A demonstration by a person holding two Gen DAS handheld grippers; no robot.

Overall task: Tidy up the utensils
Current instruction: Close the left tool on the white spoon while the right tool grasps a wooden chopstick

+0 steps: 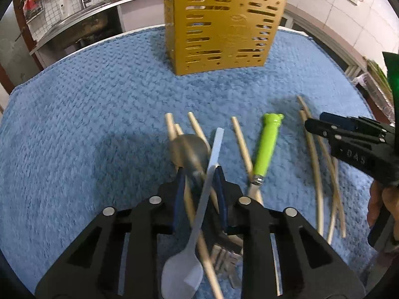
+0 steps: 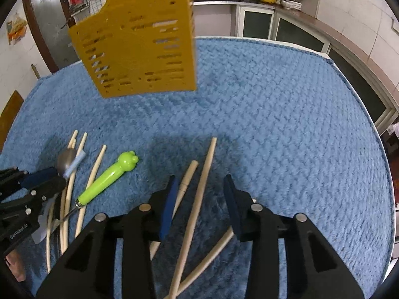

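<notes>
On the blue towel (image 1: 87, 114) covering the bench, the utensils are scattered in a loose pile well short of the yellow caddy (image 1: 222, 27), which is stood upright at the far side. A pale plastic spoon (image 1: 199, 229) is gripped by its handle in the left gripper (image 1: 199, 182), jaws clenched on it, bowl end hanging back toward the camera. Beneath it a metal spoon (image 1: 189, 149) is seen resting across several chopsticks (image 1: 242, 144), with a green-handled knife (image 1: 268, 144) lying just beside them. Over in the right-wrist view, the right gripper (image 2: 199, 199) is held above two more chopsticks (image 2: 202, 186), jaws released and wide, nothing caught between them.

Now the risks. The plastic spoon is pinched at a slant, so it could be twisted or dropped if it is swung toward the caddy too fast. Chopsticks are crossed under the left jaws, and one may be dragged along or flicked off the towel. On the right, two sticks are bracketed at once; if the jaws are closed carelessly, only one may be taken, or both may be scissored apart. The two grippers are also held near each other, so a collision is possible if both are moved together. The caddy's top is cut off in both views, so its compartments cannot be judged.
</notes>
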